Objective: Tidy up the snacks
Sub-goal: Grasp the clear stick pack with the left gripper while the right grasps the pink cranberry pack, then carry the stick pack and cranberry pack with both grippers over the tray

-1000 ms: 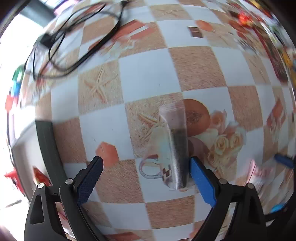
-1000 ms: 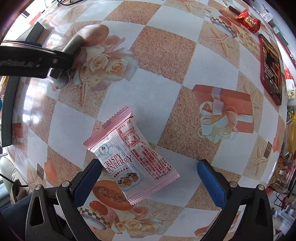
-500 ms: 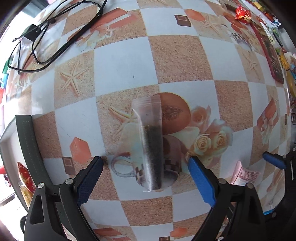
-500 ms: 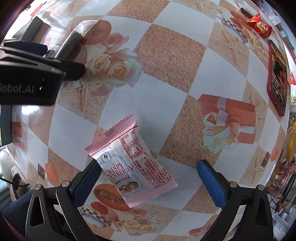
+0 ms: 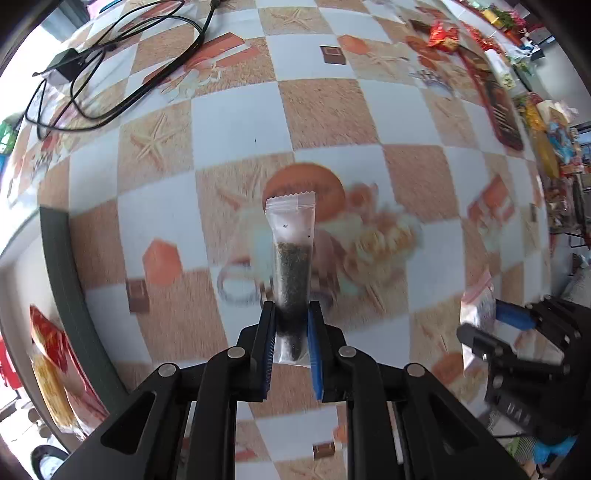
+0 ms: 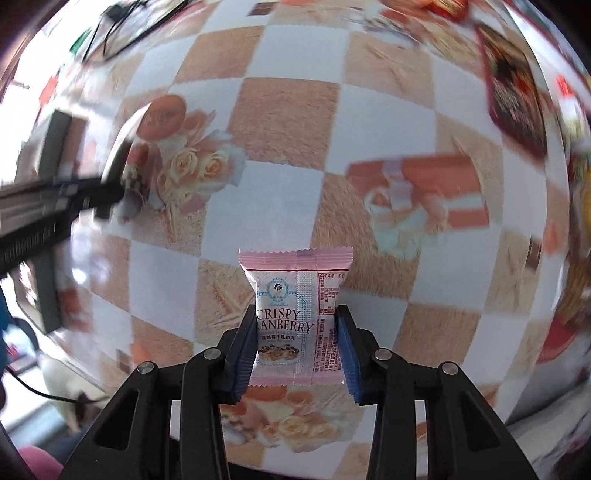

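Note:
A clear sachet (image 5: 291,229) with dark granules in its lower half hangs just above the checked tablecloth (image 5: 229,122). My left gripper (image 5: 291,308) is shut on the sachet's lower end. A pink "Crispy Cranberry" packet (image 6: 295,280) stands upright between the blue pads of my right gripper (image 6: 296,315). Its jaws are closing and the pads press on both sides of the packet. In the left wrist view the right gripper (image 5: 491,325) shows at the far right with the pink packet (image 5: 478,306). The left gripper's black body (image 6: 55,206) is a blur at the left of the right wrist view.
A black cable and adapter (image 5: 110,74) lie at the far left of the table. A dark red tray (image 5: 498,107) and red snack packets (image 5: 441,35) sit along the far right. The table's dark green edge (image 5: 62,295) runs down the left, with snack bags (image 5: 48,354) beyond it.
Both grippers went from wide open around packets lying flat to closed on them. The sachet and the pink packet now stand along the fingers, off the cloth.

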Action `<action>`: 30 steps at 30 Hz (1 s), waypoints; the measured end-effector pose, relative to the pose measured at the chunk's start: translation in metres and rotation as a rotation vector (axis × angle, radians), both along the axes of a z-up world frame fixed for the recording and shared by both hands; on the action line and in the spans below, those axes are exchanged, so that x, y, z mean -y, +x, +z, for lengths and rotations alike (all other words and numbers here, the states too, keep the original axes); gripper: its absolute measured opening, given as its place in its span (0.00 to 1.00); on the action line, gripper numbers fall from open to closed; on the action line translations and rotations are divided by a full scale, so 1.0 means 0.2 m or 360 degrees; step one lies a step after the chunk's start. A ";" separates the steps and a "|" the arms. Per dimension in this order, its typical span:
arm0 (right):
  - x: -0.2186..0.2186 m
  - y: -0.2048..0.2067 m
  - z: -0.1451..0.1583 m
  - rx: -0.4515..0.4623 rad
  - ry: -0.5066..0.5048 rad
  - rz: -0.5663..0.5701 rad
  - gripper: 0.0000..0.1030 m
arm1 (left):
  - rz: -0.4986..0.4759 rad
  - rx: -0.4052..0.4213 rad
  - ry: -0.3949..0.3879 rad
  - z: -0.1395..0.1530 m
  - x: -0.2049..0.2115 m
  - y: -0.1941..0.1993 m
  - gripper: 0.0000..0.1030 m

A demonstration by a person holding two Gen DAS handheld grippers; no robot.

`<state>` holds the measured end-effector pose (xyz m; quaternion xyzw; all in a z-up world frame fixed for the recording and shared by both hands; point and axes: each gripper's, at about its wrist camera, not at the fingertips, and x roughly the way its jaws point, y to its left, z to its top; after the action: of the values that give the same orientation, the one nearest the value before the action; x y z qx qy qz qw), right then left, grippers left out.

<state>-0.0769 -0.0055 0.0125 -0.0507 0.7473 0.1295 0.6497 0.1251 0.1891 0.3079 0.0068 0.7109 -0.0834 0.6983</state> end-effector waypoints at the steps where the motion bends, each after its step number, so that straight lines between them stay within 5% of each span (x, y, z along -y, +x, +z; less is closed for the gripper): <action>1: 0.01 0.00 0.01 -0.0009 0.0026 -0.0046 0.41 | -0.0001 0.0003 -0.0009 0.01 -0.01 -0.02 0.18; 12: 0.02 -0.04 0.06 -0.0083 0.0081 -0.0218 0.41 | -0.0006 0.0056 -0.0001 0.15 -0.06 -0.29 0.18; 30: -0.40 0.03 0.27 0.0012 0.0083 0.0009 0.41 | 0.0138 0.0197 -0.0036 0.26 -0.40 -0.34 0.18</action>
<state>-0.0714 0.0743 0.0660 -0.0362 0.7411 0.1506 0.6532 0.0565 0.2689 0.3591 -0.0268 0.6650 -0.0606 0.7439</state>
